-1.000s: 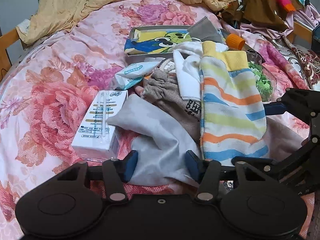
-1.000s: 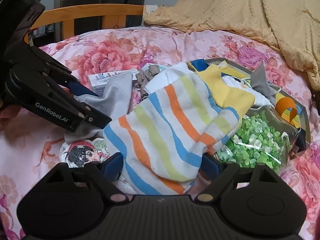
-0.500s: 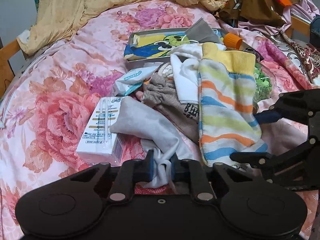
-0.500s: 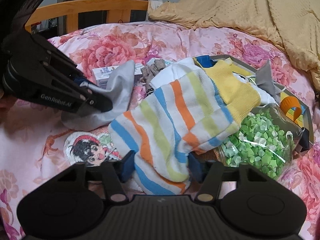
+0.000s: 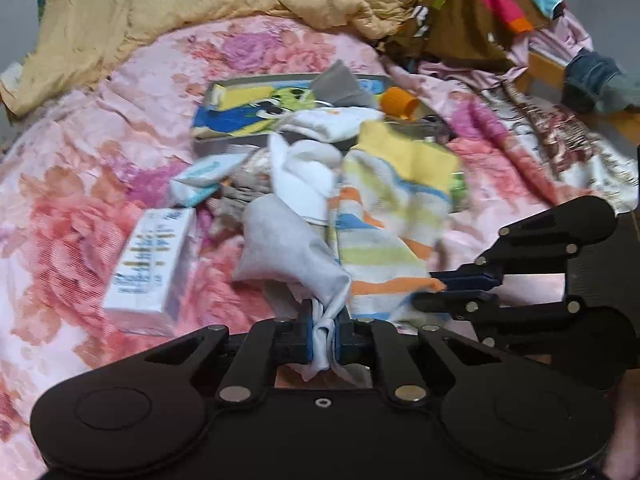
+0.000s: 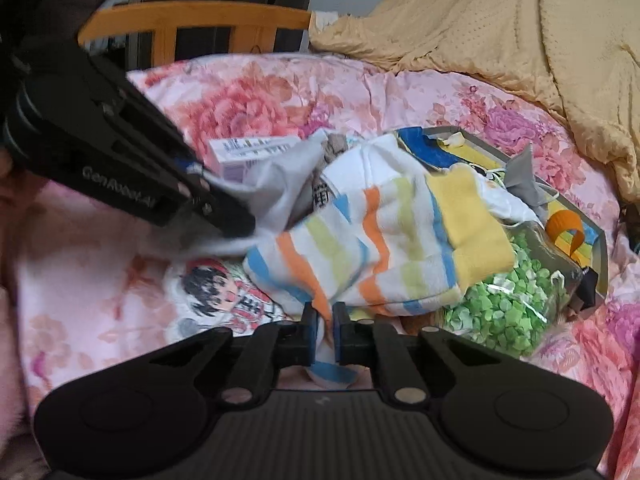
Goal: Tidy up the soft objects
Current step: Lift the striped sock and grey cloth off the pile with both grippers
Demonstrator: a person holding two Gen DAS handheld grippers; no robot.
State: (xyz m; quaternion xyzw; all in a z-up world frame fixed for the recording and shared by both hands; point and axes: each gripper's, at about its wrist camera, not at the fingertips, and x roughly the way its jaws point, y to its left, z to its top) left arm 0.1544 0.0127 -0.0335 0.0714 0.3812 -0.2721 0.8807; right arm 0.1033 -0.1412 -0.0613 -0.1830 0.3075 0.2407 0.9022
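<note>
My left gripper point(image 5: 323, 330) is shut on a pale grey sock point(image 5: 288, 248) and lifts it off the pile on the floral bed. My right gripper point(image 6: 324, 328) is shut on the toe end of a striped sock point(image 6: 380, 240) with a yellow cuff; that sock also shows in the left wrist view point(image 5: 388, 216). The left gripper point(image 6: 224, 216) with the grey sock point(image 6: 276, 184) shows in the right wrist view, left of the striped sock. The right gripper point(image 5: 444, 292) shows in the left wrist view. A white sock point(image 5: 308, 168) and a brown sock point(image 6: 336, 148) lie underneath.
A white box point(image 5: 152, 264), a tissue pack point(image 5: 204, 172), a cartoon tin tray point(image 5: 248, 116), an orange cap point(image 5: 398, 102) and a bag of green bits point(image 6: 504, 304) surround the pile. A yellow blanket point(image 5: 180, 8) lies at the back, a wooden bed rail point(image 6: 192, 24) beyond.
Both grippers have closed, the left on the grey sock and the right on the striped sock. Both socks are raised and bunched, and the grey sock has been pulled toward the left gripper.
</note>
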